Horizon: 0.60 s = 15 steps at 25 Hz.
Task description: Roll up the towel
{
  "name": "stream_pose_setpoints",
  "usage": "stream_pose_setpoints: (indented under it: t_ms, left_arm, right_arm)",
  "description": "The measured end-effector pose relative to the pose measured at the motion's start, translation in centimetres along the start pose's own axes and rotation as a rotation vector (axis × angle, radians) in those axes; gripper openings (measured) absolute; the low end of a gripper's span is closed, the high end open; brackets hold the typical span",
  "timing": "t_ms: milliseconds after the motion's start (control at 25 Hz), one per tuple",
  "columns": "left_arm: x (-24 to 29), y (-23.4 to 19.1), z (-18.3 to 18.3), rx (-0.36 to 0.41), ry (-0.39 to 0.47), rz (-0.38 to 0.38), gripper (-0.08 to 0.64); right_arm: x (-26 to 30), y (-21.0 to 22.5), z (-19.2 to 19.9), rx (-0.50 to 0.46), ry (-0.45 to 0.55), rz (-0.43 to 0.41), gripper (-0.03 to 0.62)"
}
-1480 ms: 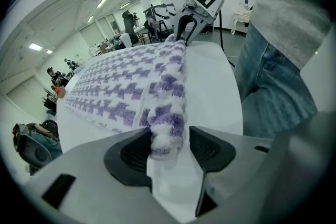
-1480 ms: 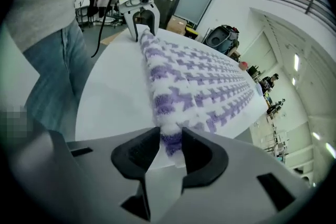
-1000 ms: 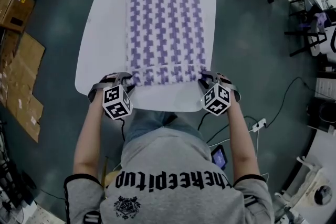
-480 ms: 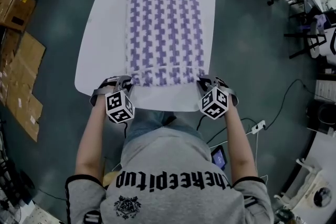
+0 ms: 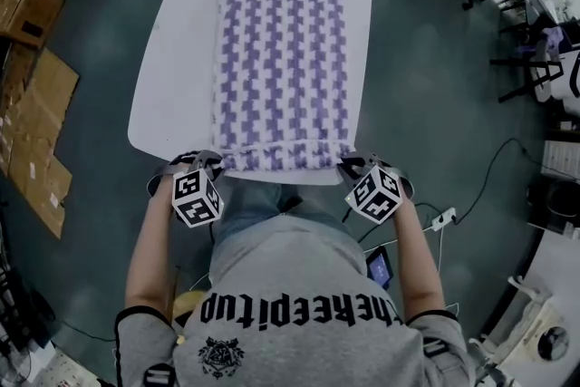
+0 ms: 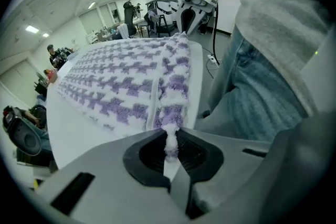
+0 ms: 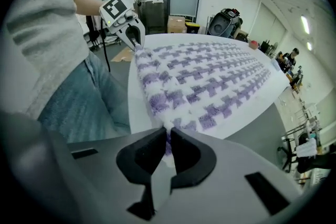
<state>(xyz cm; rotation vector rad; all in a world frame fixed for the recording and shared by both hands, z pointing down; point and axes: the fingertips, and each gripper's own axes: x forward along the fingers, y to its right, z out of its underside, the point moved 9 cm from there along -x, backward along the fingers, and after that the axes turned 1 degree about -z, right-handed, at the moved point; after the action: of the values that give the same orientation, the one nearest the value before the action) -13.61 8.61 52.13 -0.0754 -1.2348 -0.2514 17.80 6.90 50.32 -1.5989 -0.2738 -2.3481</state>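
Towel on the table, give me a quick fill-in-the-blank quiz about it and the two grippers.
1. The towel is patterned in white and ____.
2. It lies spread out on a ____ table.
3. The left gripper is shut on a near ____ of the towel.
4. The right gripper is shut on the other near corner, so ____ grippers hold the towel.

Missing words: purple; white; corner; two.
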Motion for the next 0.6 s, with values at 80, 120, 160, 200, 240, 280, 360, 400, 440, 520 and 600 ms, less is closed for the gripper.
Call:
stream_pose_setpoints:
  t_ms: [80, 120, 160, 200, 240, 280, 360, 400, 440, 520, 600]
  left_arm:
    - [-0.2, 0.8, 0.4, -0.004, -0.009, 0.054, 0.034]
    - [-0.2, 1.2, 0.6, -0.007, -0.010, 0.072, 0.034]
    - [-0.2, 1.5, 1.0, -0.011, -0.007, 0.083, 0.034]
    - [-0.2, 1.8, 1.3, -0.015, -0.004, 0.089, 0.034]
    - [-0.2, 1.9, 1.6, -0.019, -0.001, 0.095, 0.034]
    - [-0.2, 1.9, 1.8, -0.024, 0.000, 0.107, 0.034]
    - [-0.2, 1.6, 1.9, -0.044, 0.002, 0.148, 0.034]
    - [-0.2, 1.2, 1.9, -0.059, 0.004, 0.174, 0.034]
    - [-0.2, 0.7, 1.7, -0.077, 0.006, 0.200, 0.034]
    - [-0.1, -1.1, 1.2, -0.106, 0.011, 0.236, 0.034]
    - [0.0, -2.8, 0.8, -0.114, 0.017, 0.239, 0.034]
  right_arm:
    - [-0.1, -0.9, 0.3, 0.016, -0.011, -0.063, 0.026]
    - [-0.1, -1.3, 0.4, 0.026, -0.014, -0.086, 0.026]
    - [0.1, -1.7, 0.5, 0.038, -0.014, -0.100, 0.026]
    - [0.3, -2.0, 0.6, 0.053, -0.011, -0.110, 0.026]
    - [0.4, -2.1, 0.6, 0.072, -0.007, -0.119, 0.026]
    - [0.5, -2.1, 0.5, 0.093, -0.004, -0.131, 0.026]
    - [0.4, -1.7, 0.4, 0.134, -0.002, -0.165, 0.026]
    - [0.3, -1.3, 0.3, 0.151, -0.004, -0.182, 0.026]
    - [0.1, -0.6, 0.3, 0.165, -0.005, -0.195, 0.026]
    - [0.0, 1.4, 0.1, 0.190, -0.003, -0.207, 0.028]
    - [0.0, 3.0, -0.3, 0.204, 0.007, -0.194, 0.028]
